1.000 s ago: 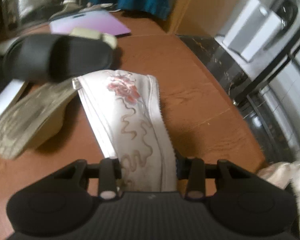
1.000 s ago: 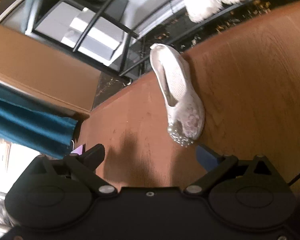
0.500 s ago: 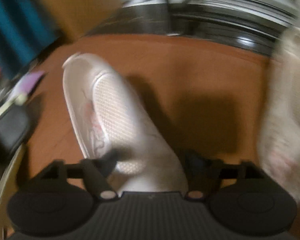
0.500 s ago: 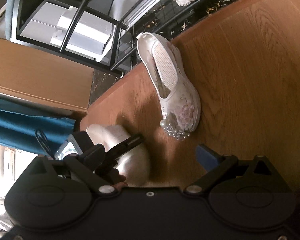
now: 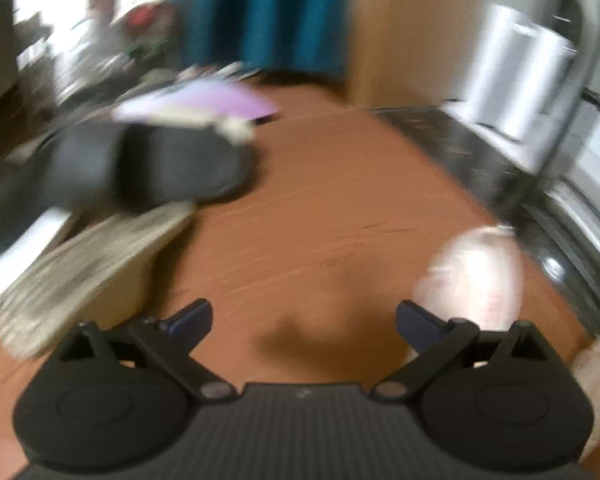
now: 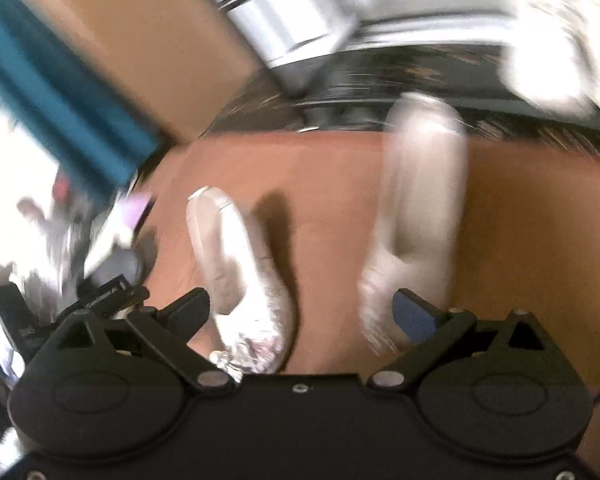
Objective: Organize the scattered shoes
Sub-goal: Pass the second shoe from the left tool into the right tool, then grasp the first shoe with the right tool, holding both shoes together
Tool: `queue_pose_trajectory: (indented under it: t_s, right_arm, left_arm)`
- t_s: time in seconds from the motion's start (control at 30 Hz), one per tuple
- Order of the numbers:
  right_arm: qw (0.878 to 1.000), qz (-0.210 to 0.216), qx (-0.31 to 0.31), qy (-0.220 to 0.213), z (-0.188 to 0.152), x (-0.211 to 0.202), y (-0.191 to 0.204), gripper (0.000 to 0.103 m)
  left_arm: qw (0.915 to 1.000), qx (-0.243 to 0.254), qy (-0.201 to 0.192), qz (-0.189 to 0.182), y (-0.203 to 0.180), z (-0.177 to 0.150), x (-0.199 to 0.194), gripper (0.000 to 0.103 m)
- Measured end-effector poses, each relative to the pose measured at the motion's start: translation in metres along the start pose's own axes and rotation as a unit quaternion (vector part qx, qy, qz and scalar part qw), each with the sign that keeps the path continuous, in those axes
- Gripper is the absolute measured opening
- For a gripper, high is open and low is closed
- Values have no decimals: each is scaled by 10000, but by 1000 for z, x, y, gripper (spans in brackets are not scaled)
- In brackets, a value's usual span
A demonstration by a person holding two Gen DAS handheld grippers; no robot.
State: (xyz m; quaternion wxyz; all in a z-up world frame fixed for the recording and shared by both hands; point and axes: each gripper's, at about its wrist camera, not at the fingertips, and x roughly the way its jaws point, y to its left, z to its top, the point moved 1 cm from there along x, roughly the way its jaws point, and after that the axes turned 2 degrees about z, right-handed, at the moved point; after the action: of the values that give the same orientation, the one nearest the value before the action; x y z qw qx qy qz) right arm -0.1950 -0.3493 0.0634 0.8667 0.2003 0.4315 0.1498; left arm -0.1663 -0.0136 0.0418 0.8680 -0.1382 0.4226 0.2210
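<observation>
Both views are blurred by motion. My left gripper has its jaws opening wide, with only bare floor between them. A white embroidered shoe lies just past its right finger. A black slide sandal and an upturned beige shoe lie to the left. In the right wrist view two white embroidered shoes lie side by side on the brown floor, one at left and one at right. My right gripper is open over them. The left shoe's beaded toe sits between the jaws, untouched.
A purple mat lies behind the sandal. A teal curtain and a wooden panel stand at the back. A dark tiled strip, a black metal rack and white boxes run along the right. A blurred person is far back left.
My left gripper opened and let go of the white embroidered shoe, then swung back toward the black sandal. That shoe now lies beside its mate. The right gripper rolled and moved over the pair.
</observation>
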Motion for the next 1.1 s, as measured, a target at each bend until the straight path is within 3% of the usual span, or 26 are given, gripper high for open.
queue_pose_trajectory:
  t_s: [0.07, 0.13, 0.2, 0.27, 0.4, 0.47, 0.5, 0.53, 0.57, 0.67, 0.8, 0.93, 1.1]
  right_arm:
    - [9964, 135, -666, 497, 20, 42, 30, 100]
    - [9919, 168, -952, 827, 31, 75, 49, 100]
    - [9856, -14, -1275, 1110, 39, 109, 68, 100]
    - [9855, -282, -1200, 1166, 43, 138, 79, 100]
    - [9865, -487, -306, 1533, 34, 180, 71, 100]
    - [9844, -638, -578, 1533, 21, 187, 73, 103]
    - [9825, -739, -699, 1559, 14, 190, 73, 100]
    - [9814, -855, -746, 1548, 11, 190, 71, 86]
    - [9828, -935, -714, 1421, 13, 186, 68, 71]
    - [9875, -830, -409, 1274, 15, 177, 56, 62]
    - [9929, -694, 58, 968, 19, 159, 40, 59]
    - [9969, -222, 662, 360, 33, 128, 22, 59]
    - [9973, -17, 465, -562, 42, 42, 0, 59]
  left_arm:
    - [9999, -94, 142, 28, 18, -10, -1, 99]
    - [9993, -224, 275, 64, 35, -14, 1, 99]
    - [9991, -281, 307, 65, 40, -20, 2, 99]
    - [9989, -311, 357, 4, 45, -26, -1, 99]
    - [9984, -297, 472, 11, 46, -35, 5, 99]
    - [9976, -339, 597, 17, 47, -39, 11, 99]
    - [9973, -354, 636, 30, 46, -41, 14, 99]
    - [9970, -369, 676, 42, 46, -42, 17, 99]
    - [9968, -372, 709, 54, 45, -44, 18, 99]
    - [9960, -345, 824, -1, 38, -47, 21, 99]
    - [9964, -333, 771, -103, 34, -46, 16, 99]
    - [9976, -379, 559, -138, 28, -41, 8, 99]
    - [9972, -332, 602, -290, 6, -31, 5, 99]
